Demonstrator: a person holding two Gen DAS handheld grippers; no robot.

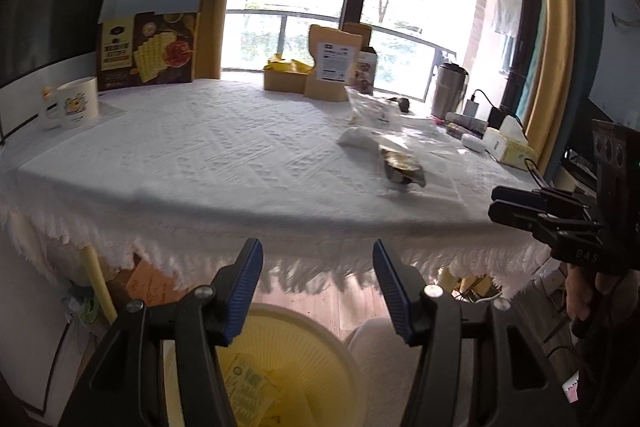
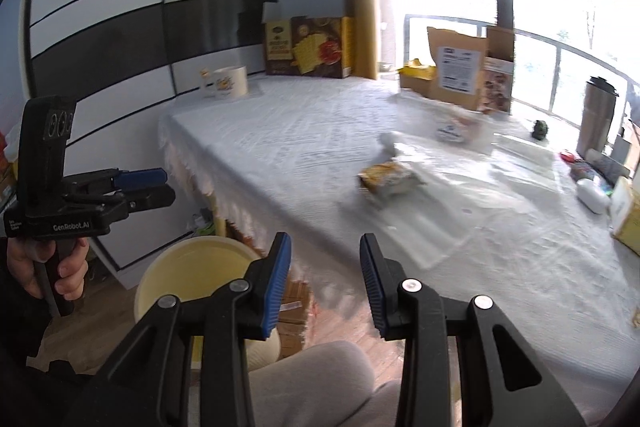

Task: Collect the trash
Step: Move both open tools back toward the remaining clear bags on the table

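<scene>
While both grippers hang just off the near edge of a white-clothed table point(image 1: 208, 147), neither holds anything: the left gripper point(image 1: 318, 291) has its blue-padded fingers point(image 1: 246, 291) spread wide over bare air, and the right gripper point(image 2: 325, 283) keeps a narrower gap, also empty. A crumpled snack wrapper point(image 1: 402, 171), the nearest piece of trash, lies on the cloth at about one o'clock from the left gripper and roughly twelve o'clock from the right, resting among clear plastic bags point(image 2: 432, 223) that spread toward the table's right side. A pale yellow bin point(image 1: 304, 359) stands on the wooden floor directly below the left gripper, at six o'clock, with a yellow printed packet point(image 1: 250, 391) lying inside. At the far edge of the table stand a cracker box point(image 1: 148, 47) at eleven o'clock, two mugs point(image 1: 76, 103), brown paper pouches point(image 1: 332, 63) and a steel tumbler point(image 1: 448, 91)
</scene>
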